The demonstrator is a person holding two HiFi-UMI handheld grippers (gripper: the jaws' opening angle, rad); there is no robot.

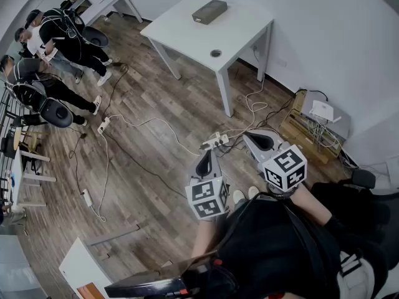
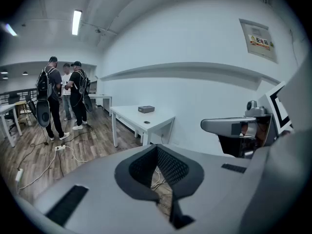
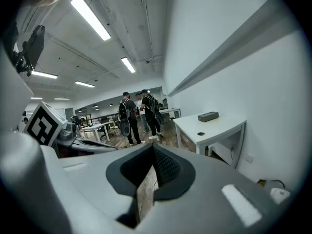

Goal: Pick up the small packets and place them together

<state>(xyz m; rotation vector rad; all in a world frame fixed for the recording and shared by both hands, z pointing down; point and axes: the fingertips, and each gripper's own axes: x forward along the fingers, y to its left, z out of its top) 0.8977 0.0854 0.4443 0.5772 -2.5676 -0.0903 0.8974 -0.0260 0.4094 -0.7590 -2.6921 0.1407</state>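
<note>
No small packets show in any view. In the head view my left gripper (image 1: 206, 161) and right gripper (image 1: 259, 141) hang side by side over the wooden floor, both pointing away from me towards a white table (image 1: 187, 30). A dark flat box (image 1: 209, 11) lies on that table. In the left gripper view the left gripper (image 2: 163, 199) has its jaws together with nothing between them. The right gripper (image 3: 144, 194) in its own view is also shut and empty. Both gripper views show the table (image 2: 141, 118) (image 3: 209, 128) some way ahead.
Several people (image 1: 62, 36) stand at the far left of the room. White cables and a power strip (image 1: 215, 142) lie on the floor just ahead of the grippers. A wooden crate with a white device (image 1: 315, 120) stands by the right wall. A white furniture corner (image 1: 84, 266) sits at lower left.
</note>
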